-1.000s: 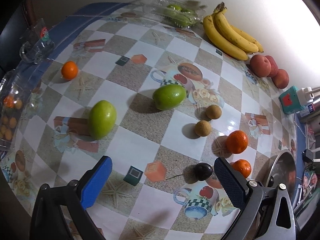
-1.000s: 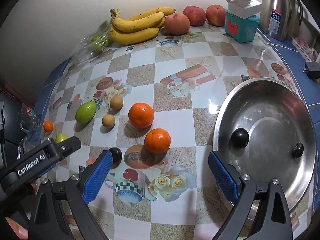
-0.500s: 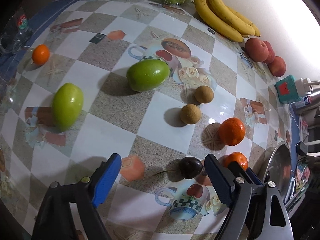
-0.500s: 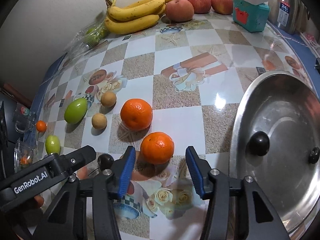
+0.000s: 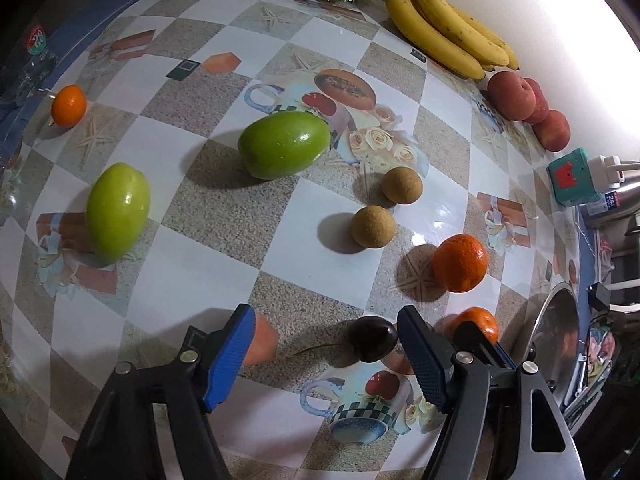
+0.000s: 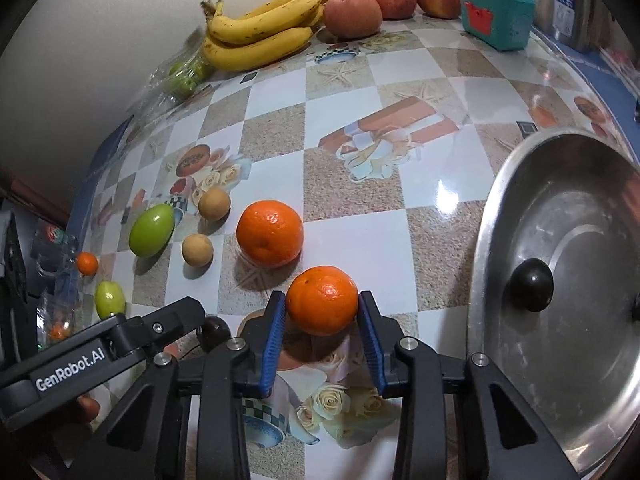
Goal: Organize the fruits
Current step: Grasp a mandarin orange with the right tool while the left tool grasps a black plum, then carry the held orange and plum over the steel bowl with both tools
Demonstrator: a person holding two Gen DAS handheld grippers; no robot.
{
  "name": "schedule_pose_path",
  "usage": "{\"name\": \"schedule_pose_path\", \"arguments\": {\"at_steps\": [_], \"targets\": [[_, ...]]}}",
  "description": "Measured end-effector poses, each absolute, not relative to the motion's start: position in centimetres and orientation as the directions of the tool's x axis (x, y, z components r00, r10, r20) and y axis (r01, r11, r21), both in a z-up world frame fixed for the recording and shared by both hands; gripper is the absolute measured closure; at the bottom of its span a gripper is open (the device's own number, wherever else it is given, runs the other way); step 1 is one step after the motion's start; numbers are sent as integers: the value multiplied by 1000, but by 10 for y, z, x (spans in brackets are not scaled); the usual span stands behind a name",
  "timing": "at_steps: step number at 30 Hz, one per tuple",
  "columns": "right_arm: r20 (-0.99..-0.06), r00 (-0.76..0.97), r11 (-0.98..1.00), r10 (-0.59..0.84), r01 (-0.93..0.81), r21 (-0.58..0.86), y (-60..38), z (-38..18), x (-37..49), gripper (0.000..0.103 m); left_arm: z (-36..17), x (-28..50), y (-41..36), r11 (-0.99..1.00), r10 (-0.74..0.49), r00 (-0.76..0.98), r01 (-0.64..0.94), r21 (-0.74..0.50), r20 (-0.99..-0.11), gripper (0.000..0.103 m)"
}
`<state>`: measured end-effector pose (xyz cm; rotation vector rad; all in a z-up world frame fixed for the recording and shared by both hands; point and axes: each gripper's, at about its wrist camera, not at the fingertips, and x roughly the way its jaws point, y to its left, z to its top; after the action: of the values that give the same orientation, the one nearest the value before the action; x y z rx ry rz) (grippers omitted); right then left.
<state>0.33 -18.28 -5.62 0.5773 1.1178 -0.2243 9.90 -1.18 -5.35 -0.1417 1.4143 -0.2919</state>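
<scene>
Both claws came down toward the worktop [image 5: 280,240] and narrowed within the last second. Largest change first: my right claw [image 6: 322,318] went from wide open above the checkered cloth to nearly shut, and its jaws were closing with the near tangerine [image 6: 322,300] between them, blue pads at or touching its two sides. I judged that a grip forming, fruit not yet lifted off the worktop.

My left claw [image 5: 326,356] had also narrowed, less so, and was closing with nothing pressed; the dark cherry [image 5: 373,338] lay just beside its right finger, stem trailing left.

Second tangerine [image 6: 269,234] sat just behind, untouched. Two brown longans [image 5: 374,226], two green fruits [image 5: 284,144] and a small orange [image 5: 69,105] lay unmoved.

Meaning: sorting seemed barely begun. The steel pan lid [image 6: 560,300] on the right held no fruit.
</scene>
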Motion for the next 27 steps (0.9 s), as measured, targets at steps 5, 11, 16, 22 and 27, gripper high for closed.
{"name": "schedule_pose_path", "arguments": {"at_steps": [5,11,16,22,27], "targets": [[-883,459,804,98,486,342,-195,-43,-7,65,-56,97,-21,954,-274,114,161,-255,-955,36],[-866,492,777,94,508,373,-206,-29,-17,65,-59,91,-40,939,-285,98,229,-257,-954,41],[-863,495,766,98,517,383,-211,-28,-20,65,-59,88,-50,933,-274,104,271,-237,-956,52],[-861,497,764,109,513,393,-211,-27,-22,65,-60,88,-52,928,-280,100,282,-242,-955,71],[-857,503,760,111,513,399,-212,-26,-22,65,-59,88,-54,928,-279,100,284,-241,-955,75]]}}
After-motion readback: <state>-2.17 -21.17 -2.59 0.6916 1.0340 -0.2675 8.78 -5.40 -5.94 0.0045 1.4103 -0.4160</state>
